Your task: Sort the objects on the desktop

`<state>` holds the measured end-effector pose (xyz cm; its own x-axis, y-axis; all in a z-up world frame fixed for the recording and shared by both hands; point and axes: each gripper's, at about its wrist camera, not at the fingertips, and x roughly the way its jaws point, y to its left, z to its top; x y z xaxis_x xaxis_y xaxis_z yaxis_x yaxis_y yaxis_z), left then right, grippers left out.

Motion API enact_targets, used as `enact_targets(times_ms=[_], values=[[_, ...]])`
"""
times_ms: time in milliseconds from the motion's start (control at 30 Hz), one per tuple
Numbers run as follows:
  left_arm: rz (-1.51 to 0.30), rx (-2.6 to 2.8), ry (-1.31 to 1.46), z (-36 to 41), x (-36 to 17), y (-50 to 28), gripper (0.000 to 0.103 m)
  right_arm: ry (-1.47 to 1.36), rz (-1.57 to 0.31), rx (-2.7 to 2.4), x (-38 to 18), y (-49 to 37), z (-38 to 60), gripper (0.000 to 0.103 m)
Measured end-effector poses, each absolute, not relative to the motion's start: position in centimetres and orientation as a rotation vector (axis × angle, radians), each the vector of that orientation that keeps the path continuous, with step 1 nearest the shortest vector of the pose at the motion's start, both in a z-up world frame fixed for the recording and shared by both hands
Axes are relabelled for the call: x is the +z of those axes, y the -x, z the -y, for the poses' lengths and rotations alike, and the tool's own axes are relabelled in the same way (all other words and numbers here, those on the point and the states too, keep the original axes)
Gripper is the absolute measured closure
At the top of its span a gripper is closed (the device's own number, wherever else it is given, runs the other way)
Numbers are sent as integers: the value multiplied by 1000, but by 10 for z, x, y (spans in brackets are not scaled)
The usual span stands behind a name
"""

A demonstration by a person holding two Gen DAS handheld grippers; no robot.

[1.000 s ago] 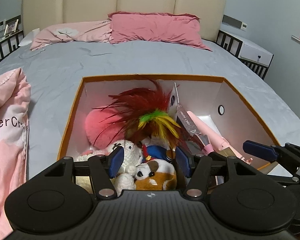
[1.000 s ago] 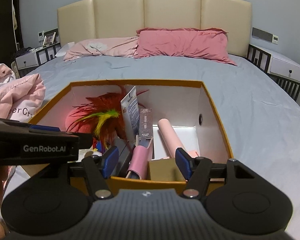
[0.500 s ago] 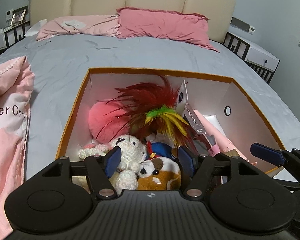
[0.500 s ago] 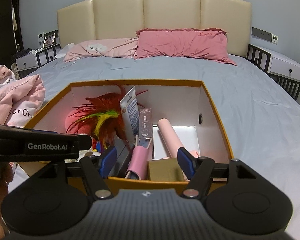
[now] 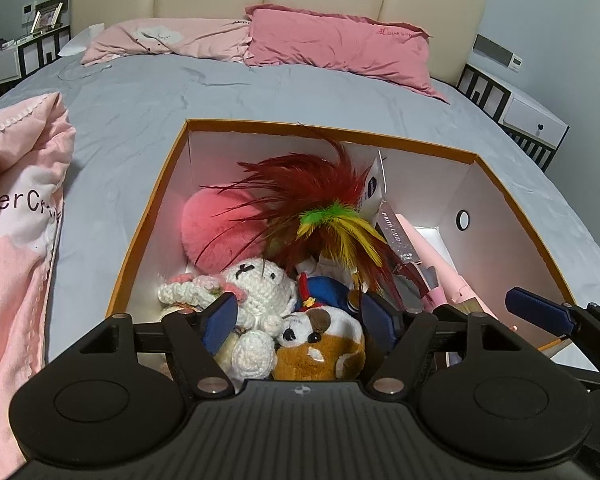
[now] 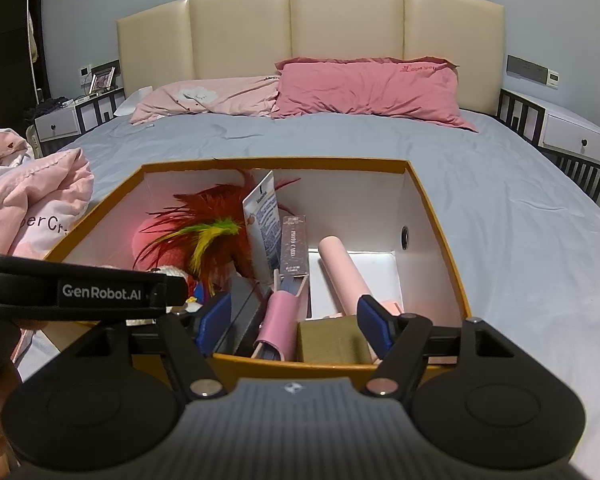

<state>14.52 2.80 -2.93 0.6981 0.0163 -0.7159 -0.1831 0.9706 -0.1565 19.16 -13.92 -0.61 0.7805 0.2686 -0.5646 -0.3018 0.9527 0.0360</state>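
An orange box (image 5: pixel 152 208) with white walls sits on the bed. Its left half holds a red feather toy (image 5: pixel 312 200), a pink plush cushion (image 5: pixel 216 224), a white crochet toy (image 5: pixel 256 284) and a brown-and-white plush dog (image 5: pixel 320 344). My left gripper (image 5: pixel 300 318) hovers over those toys with its jaws opening and its pads free of them. The right half holds a pink roll (image 6: pixel 340 272), a photo card box (image 6: pixel 294 244), a pink case (image 6: pixel 278 320) and a tan box (image 6: pixel 332 340). My right gripper (image 6: pixel 295 320) hangs at the box's near wall (image 6: pixel 292 366), jaws opening, gripping nothing.
A pink blanket (image 5: pixel 16 220) is bunched on the grey sheet (image 5: pixel 148 92) left of the box. Two pink pillows (image 6: pixel 364 88) lie at the headboard. Nightstands (image 6: pixel 572 136) flank the bed. The left gripper's body (image 6: pixel 100 292) crosses the right wrist view at the left.
The left gripper's jaws have spread wider and its view has tipped a little further over the box. The right gripper's jaws have widened slightly. The box's contents lie as before.
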Motion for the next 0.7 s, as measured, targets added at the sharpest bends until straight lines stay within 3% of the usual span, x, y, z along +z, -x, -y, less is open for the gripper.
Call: enact_targets(times_ms=[700], values=[[-777, 111, 208, -27, -29, -144, 21, 56, -597, 313, -7, -192, 140, 31]])
